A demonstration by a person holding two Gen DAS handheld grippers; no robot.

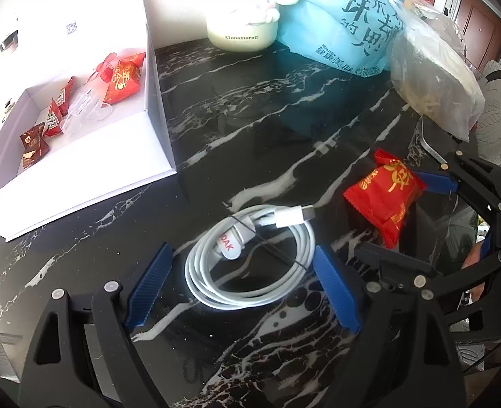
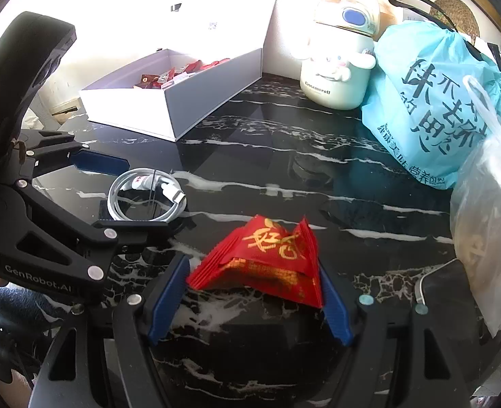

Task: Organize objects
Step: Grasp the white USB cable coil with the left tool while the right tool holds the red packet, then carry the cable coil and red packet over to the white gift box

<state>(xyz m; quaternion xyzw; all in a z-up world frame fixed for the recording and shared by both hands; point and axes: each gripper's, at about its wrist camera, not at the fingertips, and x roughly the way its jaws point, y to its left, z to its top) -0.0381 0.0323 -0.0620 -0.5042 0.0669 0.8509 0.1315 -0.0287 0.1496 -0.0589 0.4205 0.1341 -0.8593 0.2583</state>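
Nearest in the left wrist view, the left gripper (image 1: 243, 285) has its jaws wide, one blue pad on each side of a coiled white cable (image 1: 250, 258) that lies flat on the black marbled surface (image 1: 233, 119); the pads stand just beside the coil, and contact cannot be told. To its right the right gripper (image 2: 250, 292) has its jaws drawn in on a red snack packet (image 2: 264, 258), both blue pads pressing its sides, the packet resting at or just above the surface. Farther back on the left stands an open white box (image 1: 155, 108) holding several red packets (image 1: 124, 78) and some clear plastic pieces (image 1: 84, 108). Behind it all, near the far edge, stand a cream mug (image 1: 240, 23) with a cartoon figure, a blue plastic bag (image 1: 339, 20) beside it, and a clear bag (image 1: 434, 78) at the right.
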